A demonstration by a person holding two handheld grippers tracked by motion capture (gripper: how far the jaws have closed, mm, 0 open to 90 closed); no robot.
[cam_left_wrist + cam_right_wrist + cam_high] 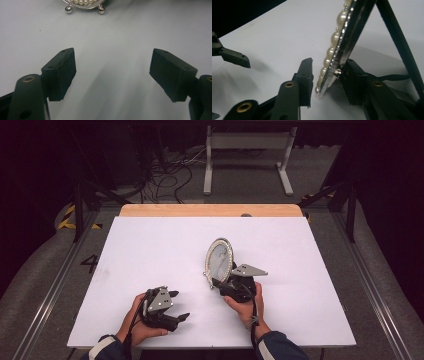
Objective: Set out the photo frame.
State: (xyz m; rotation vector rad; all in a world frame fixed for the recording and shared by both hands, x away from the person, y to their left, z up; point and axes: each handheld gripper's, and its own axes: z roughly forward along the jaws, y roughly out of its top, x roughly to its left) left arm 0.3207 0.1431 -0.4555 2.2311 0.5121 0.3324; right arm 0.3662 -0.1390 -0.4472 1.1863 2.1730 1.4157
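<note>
So the thing in play is an oval picture frame (pixel 219 261) with a pearl-studded silver rim, standing tilted back on the white table (pixel 150 250), a bit right of the table's middle. In the left gripper view you can just catch the frame's bottom edge (pixel 83 5) at the top, with its two little silver ball feet sitting on the table.

The right gripper (pixel 220 285) is right at the frame's lower edge, on the person's side of it. In the right gripper view the frame's rim (pixel 342 50) sits between the two black jaws: the right-hand jaw looks like it's up against the back of the frame, while the left-hand one stands just off the pearl side with a thin gap showing. So not a proper clamp, more of a narrow, loose straddle. The frame's dark back strut (pixel 399 42) slants down behind it in that same view.

The left gripper (pixel 176 306) is well to the left of the frame and nearer the person, resting low over the table in the left hand. Its jaws are spread wide with nothing but bare table between them, pointing toward the frame. You can also spot one of its jaw tips (pixel 235 58) far left of the frame in the right gripper view
</note>
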